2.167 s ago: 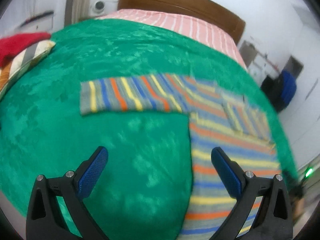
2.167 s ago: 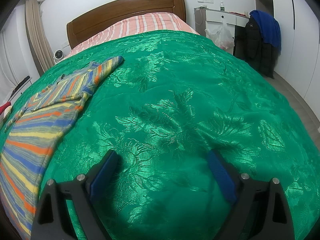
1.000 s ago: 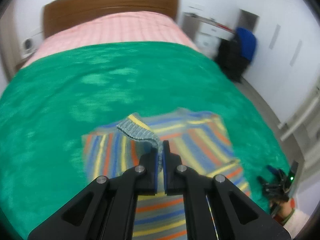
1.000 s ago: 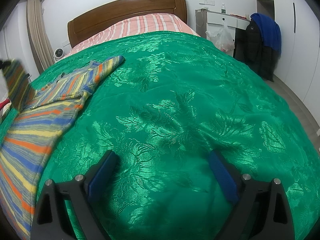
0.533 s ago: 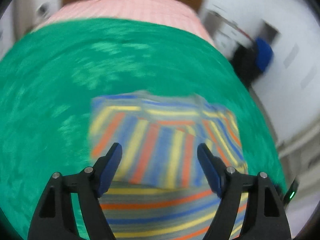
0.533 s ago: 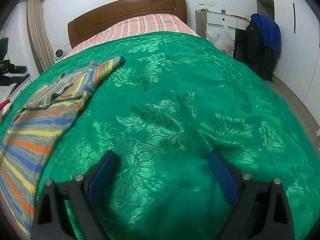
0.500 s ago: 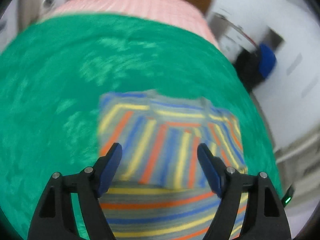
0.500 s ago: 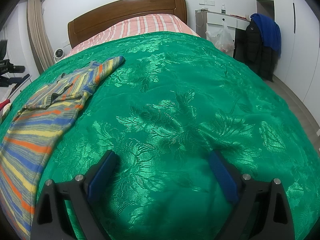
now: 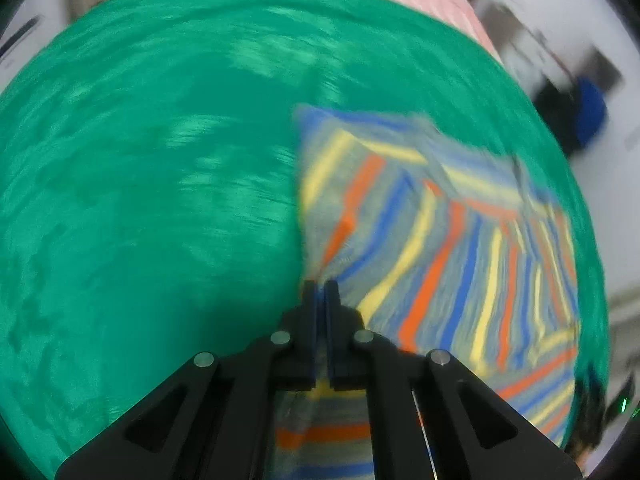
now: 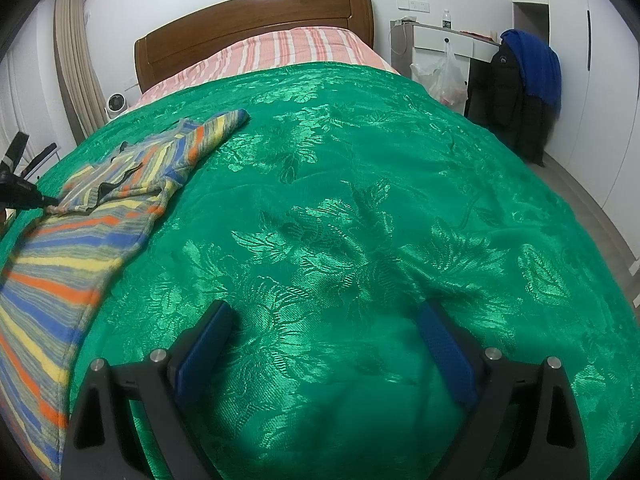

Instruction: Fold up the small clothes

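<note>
Striped knit sweater (image 9: 440, 240) lies near the bed's left edge; the left gripper (image 9: 320, 292) jaws have just been closing and now pinch its side edge. That thin bite could slip. The right gripper (image 10: 324, 344) hovers spread over bare green bedspread (image 10: 360, 200).

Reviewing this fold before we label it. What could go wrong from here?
1. The left gripper has just closed at the side edge of the striped sweater; it may have pinched only one layer, or the green bedspread too.
2. The right gripper hovers open over bare bedspread, so a pull could drag the whole sweater.
3. The folded-in sleeve lies loose and may slide off.
</note>
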A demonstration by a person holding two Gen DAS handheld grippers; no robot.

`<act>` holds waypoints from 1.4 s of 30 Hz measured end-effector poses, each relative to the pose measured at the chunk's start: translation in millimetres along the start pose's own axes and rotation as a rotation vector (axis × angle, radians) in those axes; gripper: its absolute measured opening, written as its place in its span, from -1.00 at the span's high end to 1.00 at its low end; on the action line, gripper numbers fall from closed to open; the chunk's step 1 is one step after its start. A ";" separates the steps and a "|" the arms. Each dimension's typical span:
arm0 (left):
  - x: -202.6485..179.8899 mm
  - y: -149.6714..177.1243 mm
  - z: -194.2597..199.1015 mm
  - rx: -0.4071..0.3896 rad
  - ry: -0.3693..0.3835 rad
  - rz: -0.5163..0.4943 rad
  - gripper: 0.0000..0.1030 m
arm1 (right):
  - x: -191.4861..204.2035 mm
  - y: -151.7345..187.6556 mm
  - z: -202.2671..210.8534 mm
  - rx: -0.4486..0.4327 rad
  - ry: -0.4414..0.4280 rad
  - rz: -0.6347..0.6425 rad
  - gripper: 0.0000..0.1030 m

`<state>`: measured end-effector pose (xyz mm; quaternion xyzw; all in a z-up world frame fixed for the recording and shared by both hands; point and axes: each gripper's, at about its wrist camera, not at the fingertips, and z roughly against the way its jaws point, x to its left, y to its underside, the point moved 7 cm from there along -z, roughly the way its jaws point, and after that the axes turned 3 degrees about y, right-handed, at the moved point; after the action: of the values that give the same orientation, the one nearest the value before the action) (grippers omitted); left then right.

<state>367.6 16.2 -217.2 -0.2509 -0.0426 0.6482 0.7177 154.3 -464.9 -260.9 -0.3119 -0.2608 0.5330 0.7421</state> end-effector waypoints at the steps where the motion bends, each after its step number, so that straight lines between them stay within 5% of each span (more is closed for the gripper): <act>1: 14.2 -0.3 3.2 -0.022 -0.025 0.038 0.97 | -0.1 -0.1 0.0 -0.001 0.000 0.000 -0.81; 6: 23.0 6.5 -0.8 0.030 0.036 0.029 0.77 | -0.3 0.1 0.0 0.000 0.000 0.000 -0.81; 7: 20.7 1.4 4.9 0.023 0.040 0.012 0.63 | -0.4 0.1 0.0 0.000 0.000 0.000 -0.81; 9: 18.3 -14.1 16.0 -0.023 0.061 0.018 -0.12 | -0.3 0.2 -0.1 0.000 0.001 0.000 -0.81; 11: 17.5 -36.7 26.7 -0.089 0.082 0.054 -0.27 | -0.5 0.2 0.0 0.000 0.001 0.001 -0.81; 16: 1.3 -66.2 -13.9 -0.016 0.061 0.031 -0.24 | -0.5 0.3 -0.1 0.000 0.001 0.000 -0.81; 17: -3.0 -65.7 -25.3 0.012 0.063 0.015 -0.05 | -0.4 0.2 0.0 0.000 0.000 0.000 -0.81; 18: -7.9 -63.4 -34.8 0.033 0.069 -0.007 0.94 | -0.4 0.2 -0.1 0.000 0.000 0.000 -0.81; 21: 1.1 -62.1 -51.8 -0.012 -0.126 -0.052 0.90 | -0.5 0.2 -0.1 0.000 0.001 0.001 -0.81; 22: 4.1 -61.4 -52.2 -0.022 -0.109 -0.017 0.89 | -0.5 0.3 -0.1 0.000 0.001 0.001 -0.81; 25: -0.1 -57.1 -44.5 -0.037 -0.089 -0.012 0.69 | -0.7 0.4 0.1 0.000 0.001 0.001 -0.81; 27: -2.5 -50.5 -28.8 -0.054 -0.102 -0.037 -0.06 | -0.7 0.3 0.0 0.000 0.000 0.000 -0.81; 30: -8.6 -28.6 11.8 -0.151 -0.098 -0.069 -0.84 | -0.6 0.4 0.0 0.000 0.001 0.000 -0.81; 33: -17.9 7.6 15.4 -0.151 -0.095 -0.121 -0.92 | -0.6 0.3 0.0 0.000 0.001 0.001 -0.81; 36: -8.2 36.1 -21.0 -0.026 -0.151 -0.138 -0.94 | -0.7 0.5 0.0 0.001 0.001 0.001 -0.81; 42: -10.8 45.0 60.1 -0.178 -0.025 -0.056 -0.92 | -1.8 0.4 0.6 0.005 0.006 0.003 -0.82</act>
<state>301.7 25.8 -180.7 -0.3043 -0.1160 0.6245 0.7099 153.0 -466.4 -260.9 -0.3118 -0.2568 0.5338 0.7429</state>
